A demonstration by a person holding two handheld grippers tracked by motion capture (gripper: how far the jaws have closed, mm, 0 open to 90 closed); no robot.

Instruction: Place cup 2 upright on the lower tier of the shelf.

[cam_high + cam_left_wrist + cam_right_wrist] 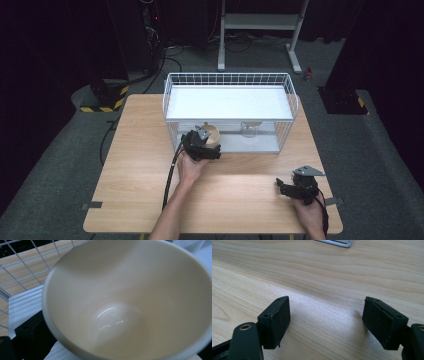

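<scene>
Left gripper [209, 145] is gripping the cream bowl [130, 302] rim inside the wire rack [227, 80]; right gripper [325, 322] is sitting jaws apart over bare table [324, 270].

Both grippers are black: the left gripper [207, 146] trails a black cable, and the right gripper [287, 189] carries a grey three-cornered plate. Its rectangular pads [276, 319] are matte, with small screw holes and a brass-coloured rivet behind. The forearms are bare, without sleeves.

High view overhead facing forward, left gripper view inside bowl [130, 305], right gripper view skimming table [317, 270]
</scene>
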